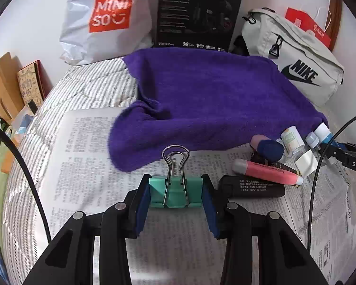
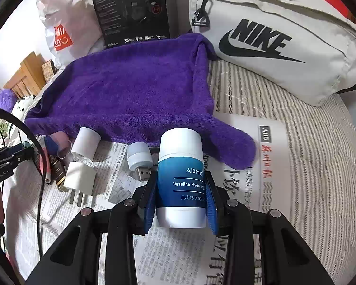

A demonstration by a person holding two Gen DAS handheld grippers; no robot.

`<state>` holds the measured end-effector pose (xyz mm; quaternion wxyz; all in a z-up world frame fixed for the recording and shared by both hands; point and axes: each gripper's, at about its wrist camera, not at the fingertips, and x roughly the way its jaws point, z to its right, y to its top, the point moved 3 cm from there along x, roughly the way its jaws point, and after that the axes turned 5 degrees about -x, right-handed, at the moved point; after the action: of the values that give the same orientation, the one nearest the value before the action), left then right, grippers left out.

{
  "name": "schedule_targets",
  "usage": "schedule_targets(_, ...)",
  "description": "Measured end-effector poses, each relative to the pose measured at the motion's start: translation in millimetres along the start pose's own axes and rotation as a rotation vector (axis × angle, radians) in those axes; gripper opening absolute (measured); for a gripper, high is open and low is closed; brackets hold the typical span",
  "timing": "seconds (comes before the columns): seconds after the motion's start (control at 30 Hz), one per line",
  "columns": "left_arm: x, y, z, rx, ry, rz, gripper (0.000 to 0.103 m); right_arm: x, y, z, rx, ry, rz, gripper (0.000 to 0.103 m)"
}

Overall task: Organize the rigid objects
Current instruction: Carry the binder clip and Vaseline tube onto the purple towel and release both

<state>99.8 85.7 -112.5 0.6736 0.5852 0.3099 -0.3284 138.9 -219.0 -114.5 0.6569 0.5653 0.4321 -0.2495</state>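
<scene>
Where the newspaper (image 1: 87,147) covers a striped bedspread (image 1: 87,87), the left gripper (image 1: 175,196) is clamped on a teal binder clip (image 1: 172,193), its blue pads pressing the clip's two sides while the wire handles (image 1: 175,166) stand upright between the jaws. In the right wrist view, the right gripper (image 2: 181,200) is closed around a blue-and-white tube (image 2: 181,178) (its label reads "Vaseline Hydrating"), pads against both sides, white cap pointing away from the camera over the paper. Just left of the tube lie a small white USB light (image 2: 140,159), a white plug adapter (image 2: 80,178) with prongs toward the camera, and a white cylinder (image 2: 85,143). From the left wrist view, a pink highlighter (image 1: 267,171) rests against a black cylinder (image 1: 251,186) near the clip's right, with more small containers clustered beyond it. A purple towel (image 1: 201,99) spreads across the bed behind all these items, its front edge overlapping the newspaper. Farther back, against a white wall, stand a white Miniso bag (image 1: 106,21), a black product box (image 1: 197,14), and a pale grey Nike bag (image 1: 294,59), with a red box (image 1: 306,26) behind that. A black cable (image 1: 320,161) arcs across the right side.
</scene>
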Motion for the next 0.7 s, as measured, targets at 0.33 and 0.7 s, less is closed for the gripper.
schedule_targets(0.33, -22, 9, -6, -0.007, -0.029, 0.016, 0.039, -28, -3, -1, -0.013, 0.027, 0.032, 0.036)
schedule_targets(0.7, -39, 31, -2, 0.018, -0.056, 0.043, 0.039, -42, 11, -7, -0.036, 0.048, 0.052, 0.036)
